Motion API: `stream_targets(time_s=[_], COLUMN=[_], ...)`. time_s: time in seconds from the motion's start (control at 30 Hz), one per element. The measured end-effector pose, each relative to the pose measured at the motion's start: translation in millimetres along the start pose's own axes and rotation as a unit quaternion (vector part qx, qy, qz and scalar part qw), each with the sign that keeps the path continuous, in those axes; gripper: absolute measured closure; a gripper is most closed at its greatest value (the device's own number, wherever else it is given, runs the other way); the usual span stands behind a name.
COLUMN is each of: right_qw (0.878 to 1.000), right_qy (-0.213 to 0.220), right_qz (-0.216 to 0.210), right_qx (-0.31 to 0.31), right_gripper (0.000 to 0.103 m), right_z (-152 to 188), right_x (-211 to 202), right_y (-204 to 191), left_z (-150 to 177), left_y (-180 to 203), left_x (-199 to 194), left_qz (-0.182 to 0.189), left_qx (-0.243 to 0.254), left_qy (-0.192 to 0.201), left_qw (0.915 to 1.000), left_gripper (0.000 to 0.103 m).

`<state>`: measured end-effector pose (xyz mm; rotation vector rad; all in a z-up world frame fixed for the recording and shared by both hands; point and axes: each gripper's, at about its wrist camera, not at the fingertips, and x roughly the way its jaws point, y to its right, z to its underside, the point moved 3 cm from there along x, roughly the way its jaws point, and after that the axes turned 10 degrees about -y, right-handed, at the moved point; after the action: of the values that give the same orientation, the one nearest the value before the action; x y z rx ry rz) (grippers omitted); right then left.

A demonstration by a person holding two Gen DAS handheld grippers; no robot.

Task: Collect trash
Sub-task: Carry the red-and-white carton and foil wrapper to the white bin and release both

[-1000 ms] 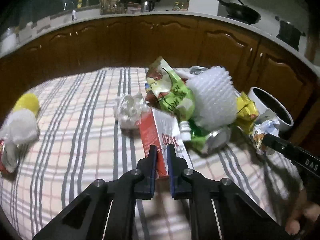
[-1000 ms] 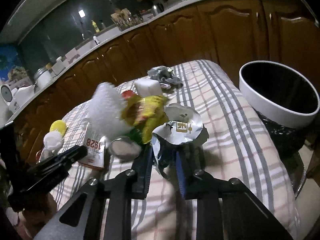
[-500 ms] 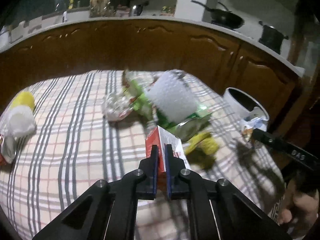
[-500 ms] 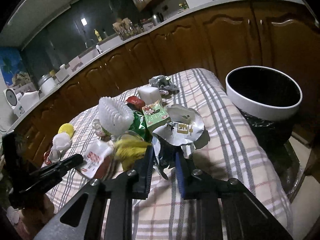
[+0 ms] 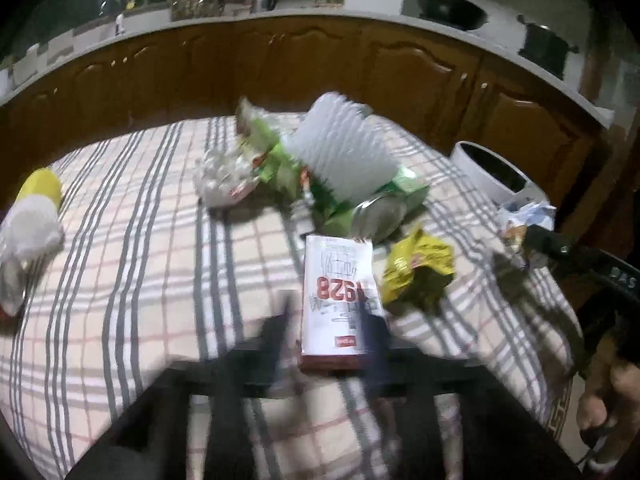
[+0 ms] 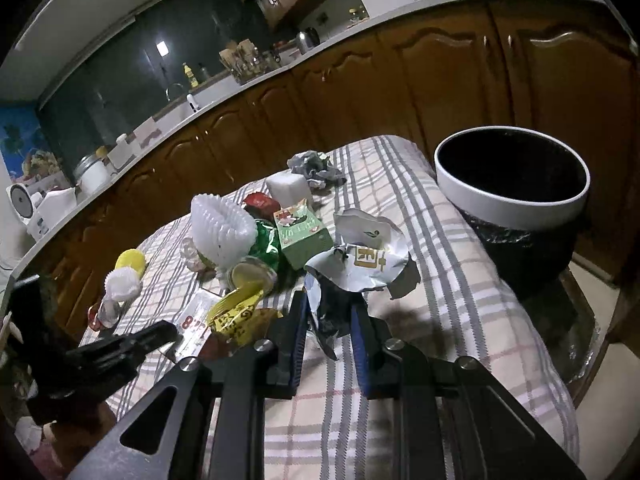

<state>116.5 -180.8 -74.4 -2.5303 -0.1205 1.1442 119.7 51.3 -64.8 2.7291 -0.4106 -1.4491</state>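
A red and white carton [image 5: 340, 280] printed 1928 lies flat on the checked tablecloth [image 5: 140, 260]. My left gripper [image 5: 326, 314] is blurred and its jaws are opening. The carton's near end sits between them, and the pads stand off its sides. My right gripper [image 6: 329, 308] is shut on a crumpled silver foil wrapper [image 6: 360, 256], held above the cloth left of the white-rimmed bin [image 6: 512, 208]. In the left wrist view the same wrapper [image 5: 528, 216] hangs from the right gripper's tip near the bin [image 5: 480, 160].
A trash pile lies mid-table: white foam net [image 5: 340, 148], green snack bags [image 5: 276, 152], a tipped jar [image 5: 376, 216], crumpled plastic [image 5: 220, 176], a yellow wrapper [image 5: 420, 268]. Yellow and white foam pieces [image 5: 32, 220] sit at the left edge. Brown cabinets [image 5: 320, 72] run behind.
My left jaws went from shut on the upright carton to apart, and the carton now lies flat, nearer than the pile. The yellow wrapper dropped beside it. The right gripper kept hold of the foil wrapper.
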Motion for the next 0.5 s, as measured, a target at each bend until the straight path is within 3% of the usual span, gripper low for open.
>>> stream_targets(time_s=[0.07,0.27,0.33,0.37,0.5], right_qw=[1.000,1.000,1.000,1.000,1.000], right_qy=[-0.001,-0.007,-0.009,-0.010,-0.011], right_qz=[0.001,0.003,0.003,0.003,0.001], right_qx=[0.000,0.002,0.004,0.004,0.005], right_gripper=[0.082,0.082,0.082,0.082,0.082], right_z=[-0.9,-2.0,-2.1,-2.2,-2.8], right_x=[2.0,7.5,9.1,9.7,10.3], right_y=[-0.2,0.4,1.5,2.0,4.3], left_z=[-2.9,-5.9,-6.2,-6.2,-7.1], left_y=[1.3,10.2,13.2,14.5,12.0], left_x=[2.6,33.1,41.2,44.7,39.6], left_qz=[-0.009,-0.009,-0.014,-0.016,-0.015], left_qx=[0.001,0.017,0.023,0.026,0.021], left_qy=[0.002,-0.036,-0.042,-0.041,-0.029], left_qw=[1.0000,0.9992,0.9988,0.9987,0.9993], left_gripper=[0.026,0.026,0.030,0.054,0.055])
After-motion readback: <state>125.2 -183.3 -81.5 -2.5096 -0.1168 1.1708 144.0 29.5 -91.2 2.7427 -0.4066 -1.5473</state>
